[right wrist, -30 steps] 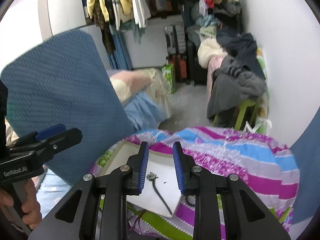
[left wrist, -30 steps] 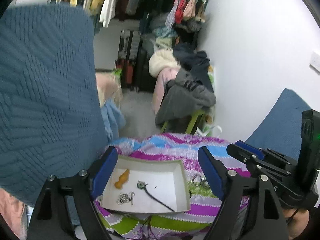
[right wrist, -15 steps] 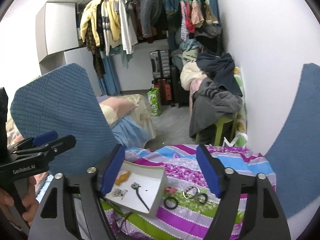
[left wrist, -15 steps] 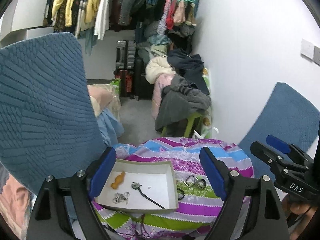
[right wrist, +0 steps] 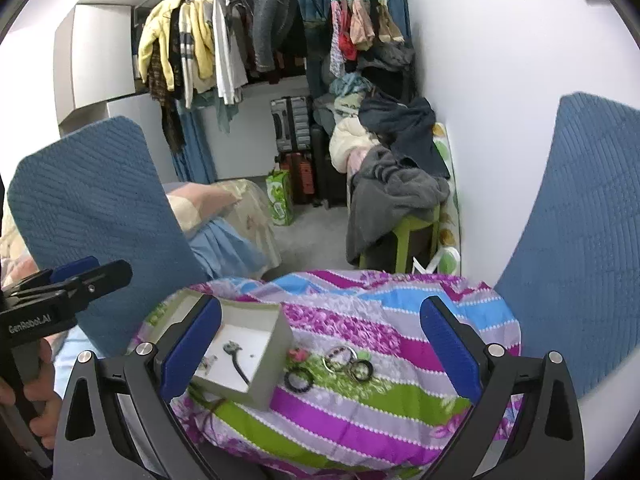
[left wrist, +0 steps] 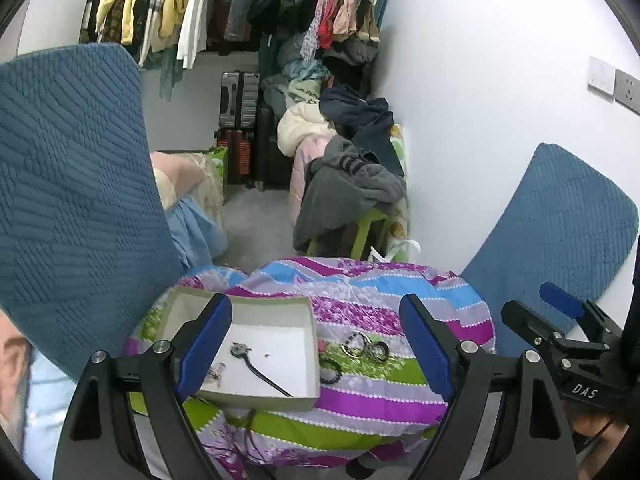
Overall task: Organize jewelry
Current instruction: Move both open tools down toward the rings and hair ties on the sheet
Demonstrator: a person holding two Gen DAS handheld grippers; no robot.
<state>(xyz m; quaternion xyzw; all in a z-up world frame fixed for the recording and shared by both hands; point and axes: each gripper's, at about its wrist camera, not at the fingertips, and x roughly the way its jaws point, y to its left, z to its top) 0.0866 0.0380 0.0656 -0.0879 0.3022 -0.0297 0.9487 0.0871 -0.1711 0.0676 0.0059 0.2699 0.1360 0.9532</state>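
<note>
Both grippers hang back from the striped cloth [right wrist: 360, 400], above its near edge, neither touching anything.

Right gripper [right wrist: 316, 352]: jaws have just been opening and now stand wide, nothing between the pads. The spread frames both the box and the loose pieces, which reads as a release finished and a fresh pick not yet chosen.

Left gripper [left wrist: 316, 344]: jaws wide apart, empty, likewise clear of the cloth. Probably kept open to be ready rather than to steady the box.

White box [left wrist: 308, 316]: shallow, open-topped, sits on the left part of the cloth, slightly tilted on the soft surface. Inside it: a pendant on a dark cord [left wrist: 256, 368], a small silver piece [left wrist: 216, 372] near the left wall, and a tiny dark speck I cannot identify. These look already sorted.

Still loose on the cloth, just right of the box: a black beaded bracelet [right wrist: 299, 381], a small pink piece [right wrist: 298, 354], a cluster of metal rings [right wrist: 340, 358] and a dark ring [right wrist: 362, 370] touching that cluster. They lie close together, so a pick needs a narrow, careful approach.

Judgement: task partway; the right gripper is better placed for the rings.
</note>
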